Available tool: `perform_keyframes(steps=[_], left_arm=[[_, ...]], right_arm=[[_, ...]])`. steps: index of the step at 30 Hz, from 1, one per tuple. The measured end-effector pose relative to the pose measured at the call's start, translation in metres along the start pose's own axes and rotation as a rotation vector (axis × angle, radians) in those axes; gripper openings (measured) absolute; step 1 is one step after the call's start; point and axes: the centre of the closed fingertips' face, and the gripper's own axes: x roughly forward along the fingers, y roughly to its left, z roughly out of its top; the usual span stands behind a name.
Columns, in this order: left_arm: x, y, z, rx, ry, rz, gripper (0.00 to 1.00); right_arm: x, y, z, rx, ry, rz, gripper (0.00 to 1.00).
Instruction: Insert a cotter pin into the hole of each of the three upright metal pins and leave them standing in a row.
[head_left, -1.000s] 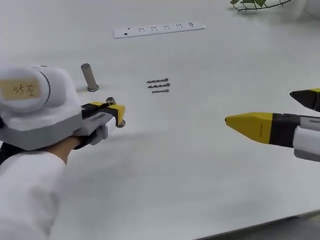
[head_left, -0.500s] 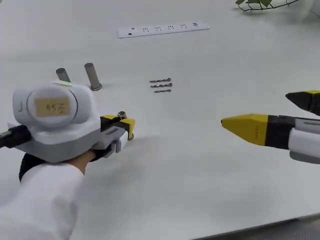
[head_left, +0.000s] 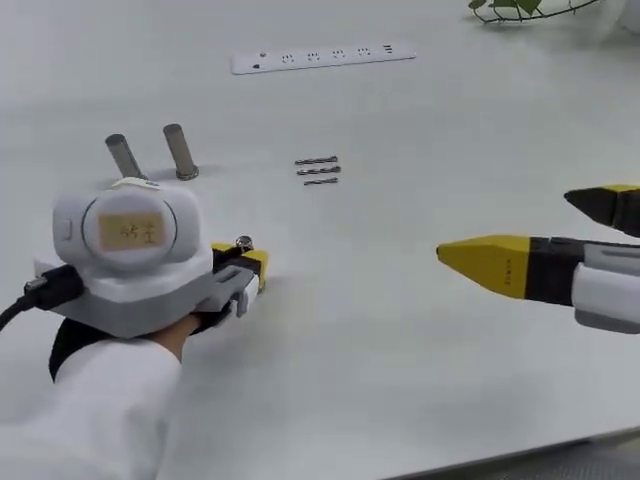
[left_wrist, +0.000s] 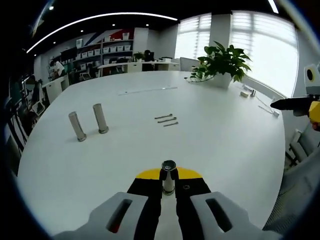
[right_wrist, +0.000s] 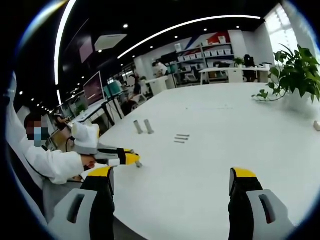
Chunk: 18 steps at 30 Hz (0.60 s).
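L gripper (left_wrist: 168, 187) clenched on short grey metal pin (left_wrist: 168, 174), upright on white table (left_wrist: 225, 145). R gripper (right_wrist: 171, 175) released, jaws wide apart. Two other upright pins (head_left: 180, 152) stand side by side, near three small metal cotter pins (head_left: 317, 170).

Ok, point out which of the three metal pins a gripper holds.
The pin clamped in the left gripper; the other two pins stand free on the table.

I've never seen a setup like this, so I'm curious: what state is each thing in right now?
Left gripper: shut around its load.
Held metal pin: clamped upright between the left gripper's jaws.
Right gripper: open, empty.
Two free metal pins: standing upright on the table, side by side.
Cotter pins: three lying loose, none inserted.
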Motion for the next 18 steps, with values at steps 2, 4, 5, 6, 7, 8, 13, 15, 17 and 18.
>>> perform_keyframes(steps=[2, 4, 5, 6, 7, 8, 13, 15, 17, 18], left_arm=[[0.0009, 0.0003, 0.0006, 0.01, -0.003, 0.003, 0.06], [0.0005, 0.0018, 0.0004, 0.028, -0.005, 0.016, 0.06], [0.0004, 0.0021, 0.0003, 0.03, -0.005, 0.019, 0.06], [-0.0006, 0.0027, -0.0002, 0.068, -0.003, 0.026, 0.06], [-0.0009, 0.0024, -0.0007, 0.064, -0.002, 0.03, 0.06], [-0.0011, 0.0026, -0.001, 0.065, -0.001, 0.03, 0.06], [-0.0027, 0.0042, -0.0017, 0.08, -0.001, 0.048, 0.06], [-0.0025, 0.0037, -0.0018, 0.065, -0.006, 0.047, 0.06], [-0.0028, 0.0034, -0.0018, 0.073, -0.008, 0.045, 0.06], [-0.0027, 0.0031, -0.0016, 0.081, -0.009, 0.042, 0.06]], right_arm=[[0.0002, 0.001, 0.0, -0.002, 0.002, 0.003, 0.94], [0.0001, 0.0016, 0.0002, -0.004, 0.003, 0.005, 0.94], [0.0, 0.0016, 0.0003, -0.004, 0.003, 0.005, 0.94], [-0.0002, 0.0014, 0.0011, -0.004, 0.0, 0.003, 0.94], [-0.0003, 0.0013, 0.0015, -0.003, 0.0, 0.004, 0.94], [-0.0003, 0.0012, 0.0018, -0.002, -0.001, 0.003, 0.94], [-0.0012, 0.0031, 0.0021, -0.002, -0.002, 0.007, 0.94], [-0.0015, 0.0027, 0.0022, 0.0, -0.004, 0.007, 0.94], [-0.0016, 0.0017, 0.0011, 0.0, 0.003, 0.006, 0.93], [-0.0017, 0.0012, 0.0007, -0.001, 0.005, 0.004, 0.93]])
